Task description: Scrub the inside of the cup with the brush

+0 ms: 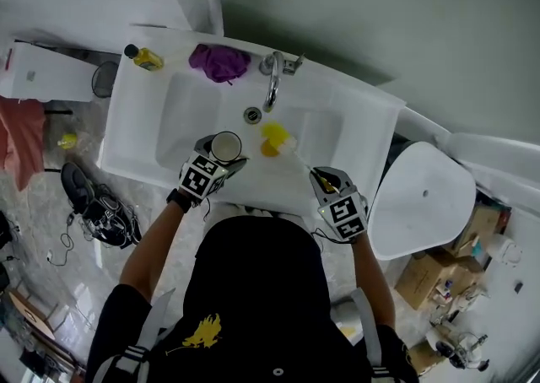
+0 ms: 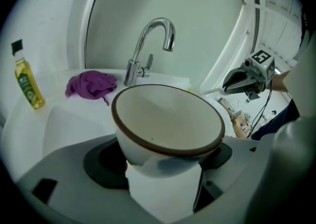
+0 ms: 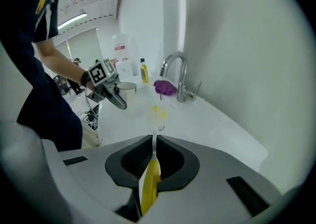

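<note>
A white cup [image 1: 226, 146] with a brown rim hangs over the front of the white sink [image 1: 143, 120], mouth up. My left gripper [image 1: 218, 162] is shut on its lower body. In the left gripper view the cup [image 2: 168, 119] fills the middle and looks empty inside. My right gripper [image 1: 323, 179] is shut on the yellow handle [image 3: 150, 186] of a brush. Its thin white stem runs out to a yellow head [image 1: 272, 138] over the basin, right of the cup and apart from it. From the right gripper view the cup [image 3: 127, 90] and left gripper [image 3: 106, 87] are far left.
A chrome faucet [image 1: 272, 78] stands at the back of the sink, with a purple cloth [image 1: 219, 62] and a yellow bottle [image 1: 146, 57] to its left. The drain [image 1: 252, 115] is near the faucet. A white toilet lid [image 1: 422, 204] sits right; shoes [image 1: 101, 204] lie on the floor left.
</note>
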Motion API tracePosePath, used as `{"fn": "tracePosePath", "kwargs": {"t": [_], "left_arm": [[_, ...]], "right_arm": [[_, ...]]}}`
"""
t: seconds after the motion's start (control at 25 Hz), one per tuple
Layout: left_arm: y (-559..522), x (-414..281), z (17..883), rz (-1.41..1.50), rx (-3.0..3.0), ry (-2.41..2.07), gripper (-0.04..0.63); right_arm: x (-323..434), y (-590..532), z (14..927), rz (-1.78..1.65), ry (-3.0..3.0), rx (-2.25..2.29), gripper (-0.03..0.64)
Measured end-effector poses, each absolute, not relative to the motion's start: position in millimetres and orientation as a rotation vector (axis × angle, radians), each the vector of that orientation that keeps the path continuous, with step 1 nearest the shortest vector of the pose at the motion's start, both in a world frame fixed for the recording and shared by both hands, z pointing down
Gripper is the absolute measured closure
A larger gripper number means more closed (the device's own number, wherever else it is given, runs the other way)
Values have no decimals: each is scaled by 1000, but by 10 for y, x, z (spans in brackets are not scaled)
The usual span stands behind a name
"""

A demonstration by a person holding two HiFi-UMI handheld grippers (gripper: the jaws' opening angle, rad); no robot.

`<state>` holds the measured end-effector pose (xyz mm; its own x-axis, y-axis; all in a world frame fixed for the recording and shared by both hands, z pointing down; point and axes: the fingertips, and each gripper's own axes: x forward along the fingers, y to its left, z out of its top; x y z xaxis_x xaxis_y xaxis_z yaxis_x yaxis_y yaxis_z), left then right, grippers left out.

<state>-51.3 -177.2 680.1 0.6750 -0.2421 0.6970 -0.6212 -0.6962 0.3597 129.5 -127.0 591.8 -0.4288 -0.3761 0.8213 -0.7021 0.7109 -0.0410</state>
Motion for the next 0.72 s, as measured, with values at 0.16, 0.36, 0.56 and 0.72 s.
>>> {"fn": "tracePosePath", "kwargs": {"t": [0.16, 0.36, 0.56, 0.72], "left_arm": [[-1620, -482, 6926, 843, 2277, -652, 179], [-1538, -431, 6976, 871, 2270, -621, 179], [-1710, -410, 7182, 818, 2302, -698, 179], [-2034, -312, 7505, 715, 2366, -798, 179]], "right_arm": [[1569, -1327, 6493, 631, -1906, 1027, 567], [1706, -1500, 7013, 758, -1777, 1149, 372], [1611, -1337, 7131, 769, -1740, 1122, 411], [1539, -1091, 7117, 778, -1729, 1125, 430]]}}
